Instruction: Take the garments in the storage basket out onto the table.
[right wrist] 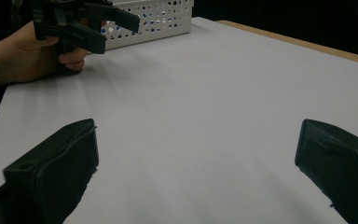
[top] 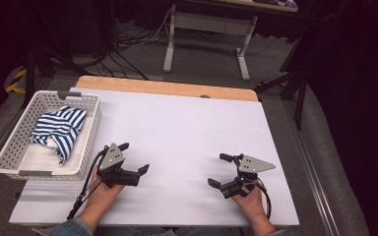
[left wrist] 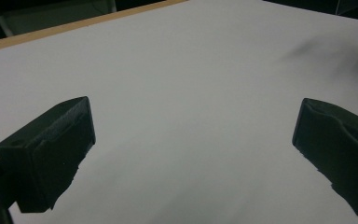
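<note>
High view: both grippers, left and right, resting on white counter, fingers apart, empty; striped cloth bundled in basket far left, awaiting pickup.

The white worktop was lit evenly and brightly from above in the high view, while the floor and the room beyond it fell off into near-black, and the whole picture was soft and slightly grainy. Only faint, diffuse shadows lay under the left gripper and the right gripper. In the 2 gripper views the near black jaws were dark and out of focus, and a smeared grey shadow crossed the upper right of the left gripper view.
</note>
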`<state>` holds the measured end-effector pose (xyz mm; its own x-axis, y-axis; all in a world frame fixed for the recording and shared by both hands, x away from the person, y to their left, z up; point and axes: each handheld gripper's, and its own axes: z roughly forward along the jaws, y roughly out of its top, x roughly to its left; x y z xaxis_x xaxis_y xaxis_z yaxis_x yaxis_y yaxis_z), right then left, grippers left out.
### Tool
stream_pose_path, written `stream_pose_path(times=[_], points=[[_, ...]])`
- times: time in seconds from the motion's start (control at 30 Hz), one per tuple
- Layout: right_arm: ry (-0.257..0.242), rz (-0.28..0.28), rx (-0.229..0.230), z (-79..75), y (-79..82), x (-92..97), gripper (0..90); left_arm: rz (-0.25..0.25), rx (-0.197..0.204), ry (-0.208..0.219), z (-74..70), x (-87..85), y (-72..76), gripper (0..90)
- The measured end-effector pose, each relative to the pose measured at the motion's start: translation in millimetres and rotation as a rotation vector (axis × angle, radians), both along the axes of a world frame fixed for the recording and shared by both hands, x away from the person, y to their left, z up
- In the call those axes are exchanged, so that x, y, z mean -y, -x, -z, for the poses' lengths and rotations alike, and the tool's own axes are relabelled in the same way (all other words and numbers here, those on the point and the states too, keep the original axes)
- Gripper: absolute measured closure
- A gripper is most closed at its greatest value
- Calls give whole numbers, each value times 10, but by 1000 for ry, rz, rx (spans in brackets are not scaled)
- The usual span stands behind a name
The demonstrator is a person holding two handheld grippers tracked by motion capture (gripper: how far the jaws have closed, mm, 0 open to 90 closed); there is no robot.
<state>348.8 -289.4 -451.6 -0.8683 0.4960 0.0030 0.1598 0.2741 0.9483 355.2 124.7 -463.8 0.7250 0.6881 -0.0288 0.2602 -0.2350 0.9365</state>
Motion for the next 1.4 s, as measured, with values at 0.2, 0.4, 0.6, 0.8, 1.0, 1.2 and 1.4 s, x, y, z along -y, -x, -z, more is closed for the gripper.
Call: stream_pose_path(times=[0.2, 0.4, 0.6, 0.8, 1.0, 1.2, 1.4], points=[[-12, -5, -8, 4, -6, 7, 2, 18, 9, -16, -34, 8, 13, 1], [-15, -1, -9, 6, -9, 13, 1, 29, 21, -24, -120, 7, 48, 1], [0, 23, 15, 7, 3, 19, 1, 52, 34, -21, -252, 17, 102, 1], [-20, 14, -2, 13, -7, 25, 2, 63, 47, -23, -338, 19, 131, 2], [-25, -5, 5, 3, 9, 19, 1, 60, 5, -10, -431, 35, 114, 4], [-23, -12, -2, 11, 3, 13, 2, 133, -35, -30, -497, 25, 123, 2], [10, 4, 3, 19, 6, -6, 27, 119, -36, -79, -597, -18, 137, 4]])
